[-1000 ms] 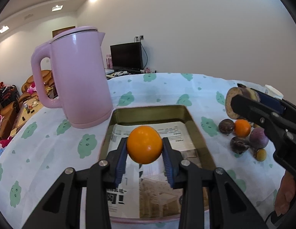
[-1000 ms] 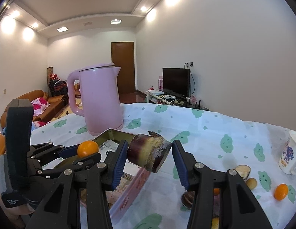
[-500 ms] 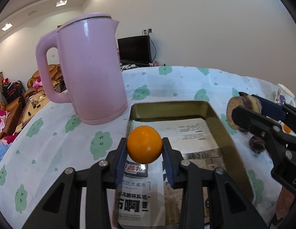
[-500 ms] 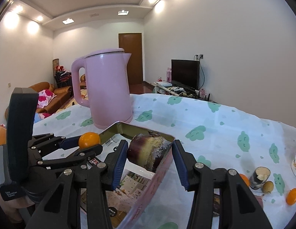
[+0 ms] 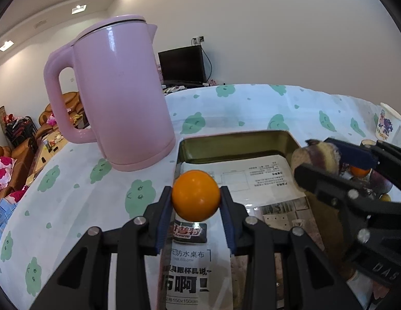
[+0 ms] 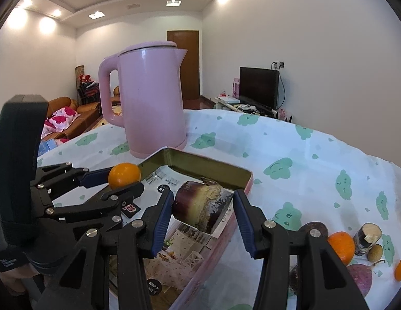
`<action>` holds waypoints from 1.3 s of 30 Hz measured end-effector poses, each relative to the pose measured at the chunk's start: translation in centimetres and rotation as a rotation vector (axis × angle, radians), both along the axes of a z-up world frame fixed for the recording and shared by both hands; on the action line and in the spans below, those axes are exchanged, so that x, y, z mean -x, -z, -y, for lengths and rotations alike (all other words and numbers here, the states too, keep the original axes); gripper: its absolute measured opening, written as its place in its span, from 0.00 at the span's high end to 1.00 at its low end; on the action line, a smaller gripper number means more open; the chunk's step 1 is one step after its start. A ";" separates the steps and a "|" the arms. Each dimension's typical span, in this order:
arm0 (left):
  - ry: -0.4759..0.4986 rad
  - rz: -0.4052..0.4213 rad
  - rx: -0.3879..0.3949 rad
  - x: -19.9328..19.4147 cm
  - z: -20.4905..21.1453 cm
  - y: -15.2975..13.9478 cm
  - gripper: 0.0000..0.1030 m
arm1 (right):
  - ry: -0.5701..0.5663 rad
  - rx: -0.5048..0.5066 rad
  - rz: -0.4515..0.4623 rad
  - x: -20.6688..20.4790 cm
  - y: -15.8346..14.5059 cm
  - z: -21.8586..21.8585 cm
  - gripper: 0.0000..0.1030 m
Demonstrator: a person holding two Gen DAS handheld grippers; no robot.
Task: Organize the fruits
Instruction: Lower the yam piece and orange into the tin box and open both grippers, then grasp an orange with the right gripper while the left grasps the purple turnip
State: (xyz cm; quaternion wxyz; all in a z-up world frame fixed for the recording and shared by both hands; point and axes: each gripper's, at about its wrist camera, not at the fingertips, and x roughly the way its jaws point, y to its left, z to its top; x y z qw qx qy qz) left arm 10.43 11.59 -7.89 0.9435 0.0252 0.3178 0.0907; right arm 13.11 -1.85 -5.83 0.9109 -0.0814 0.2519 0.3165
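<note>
Left wrist view had the left gripper [image 5: 196, 204] angled down over the tin tray [image 5: 236, 139], pinching an orange [image 5: 196, 195] above its paper lining. Beside it, the right gripper [image 6: 203, 213] tilted down too, clamping a sugarcane chunk [image 6: 201, 206] over the tray's right rim, pink kettle [image 6: 151, 98] behind.

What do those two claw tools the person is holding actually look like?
Both the left claw and the right claw have glossy black angular plastic linkages joined by silver round bolts, with ribbed blue pads lining the fingers. Small white lettering marks the black bodies.
</note>
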 end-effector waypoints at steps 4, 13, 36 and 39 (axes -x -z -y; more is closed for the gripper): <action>0.009 -0.018 0.003 -0.4 0.0 0.2 0.64 | -0.003 0.021 -0.007 -0.1 0.2 -0.5 0.51; 0.009 -0.018 0.002 -0.3 0.0 0.2 0.63 | 0.003 0.036 -0.044 -0.9 0.8 -0.8 0.51; -0.015 0.183 0.048 3.3 3.8 -4.0 0.10 | 0.154 -0.047 -0.004 0.6 -2.3 7.0 0.37; 0.030 0.185 0.037 3.1 6.1 -4.2 0.09 | 0.217 -0.040 0.003 0.9 -2.5 10.0 0.37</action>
